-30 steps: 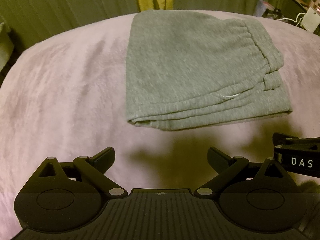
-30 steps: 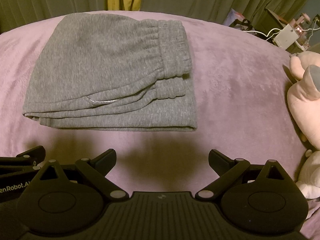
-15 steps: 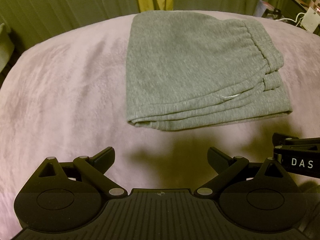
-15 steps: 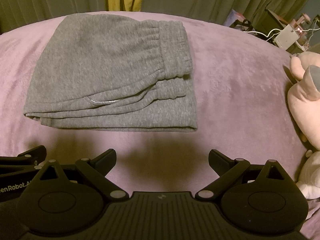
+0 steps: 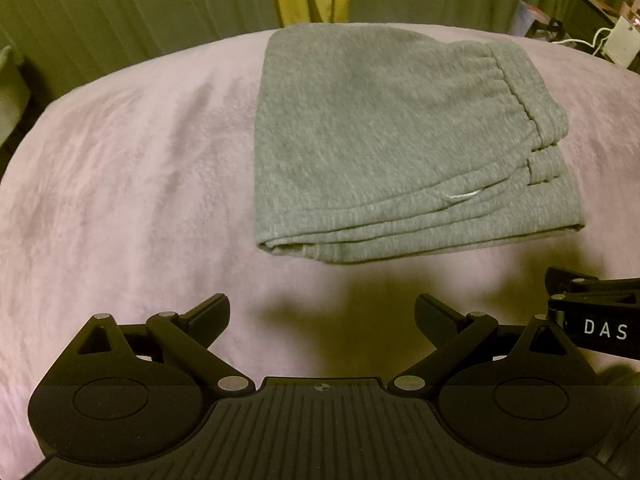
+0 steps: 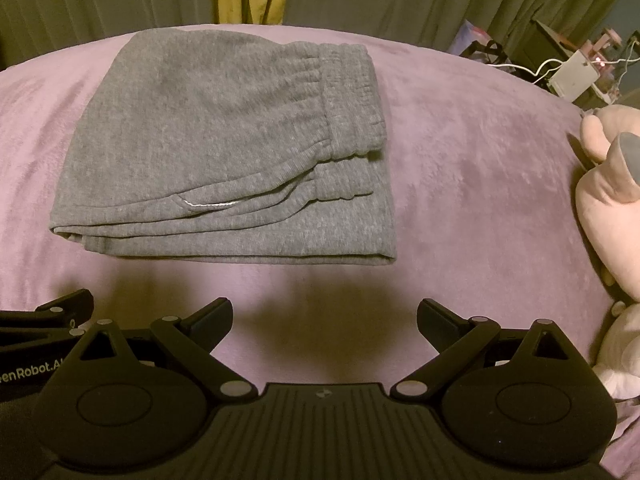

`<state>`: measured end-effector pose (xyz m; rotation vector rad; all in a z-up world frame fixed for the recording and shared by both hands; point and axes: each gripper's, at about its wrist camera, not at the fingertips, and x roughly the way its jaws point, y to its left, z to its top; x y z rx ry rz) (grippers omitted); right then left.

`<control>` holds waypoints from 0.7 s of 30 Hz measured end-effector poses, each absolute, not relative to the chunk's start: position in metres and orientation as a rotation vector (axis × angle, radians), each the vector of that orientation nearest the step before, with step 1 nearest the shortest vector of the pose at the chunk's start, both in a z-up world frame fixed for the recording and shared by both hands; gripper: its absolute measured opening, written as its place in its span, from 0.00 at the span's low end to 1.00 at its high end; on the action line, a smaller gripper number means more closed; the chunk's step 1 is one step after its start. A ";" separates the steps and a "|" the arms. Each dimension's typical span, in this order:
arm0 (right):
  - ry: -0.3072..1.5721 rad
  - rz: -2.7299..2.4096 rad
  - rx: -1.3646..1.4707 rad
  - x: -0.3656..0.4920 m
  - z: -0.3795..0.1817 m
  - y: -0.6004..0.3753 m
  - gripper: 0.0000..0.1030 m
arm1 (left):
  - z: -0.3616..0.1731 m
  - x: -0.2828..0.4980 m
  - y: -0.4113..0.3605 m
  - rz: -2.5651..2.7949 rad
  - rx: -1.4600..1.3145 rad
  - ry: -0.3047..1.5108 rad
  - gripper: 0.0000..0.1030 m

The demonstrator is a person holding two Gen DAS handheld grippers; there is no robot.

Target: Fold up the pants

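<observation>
The grey sweatpants (image 5: 384,148) lie folded into a compact stack on the purple blanket (image 5: 132,184), elastic waistband on the right, layered edges facing me. They also show in the right wrist view (image 6: 224,152). My left gripper (image 5: 322,316) is open and empty, held back from the pants' near edge. My right gripper (image 6: 325,318) is open and empty too, beside the left one. Each gripper's side shows at the edge of the other's view.
A pink plush toy (image 6: 612,208) sits on the blanket (image 6: 480,184) at the right. Green curtains (image 5: 120,20) hang behind the bed. A white box with cables (image 6: 572,76) and clutter stand at the far right.
</observation>
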<state>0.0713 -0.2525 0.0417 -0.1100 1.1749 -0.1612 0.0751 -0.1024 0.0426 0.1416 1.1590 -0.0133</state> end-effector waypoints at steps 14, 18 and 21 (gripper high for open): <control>1.170 -0.162 -0.107 0.070 0.042 -0.253 0.96 | 0.044 0.075 -0.105 -0.009 0.151 1.146 0.99; 1.169 -0.161 -0.104 0.070 0.043 -0.254 0.96 | 0.045 0.075 -0.106 0.001 0.152 1.140 0.99; 1.168 -0.161 -0.104 0.070 0.044 -0.254 0.96 | 0.045 0.075 -0.106 0.006 0.159 1.137 0.99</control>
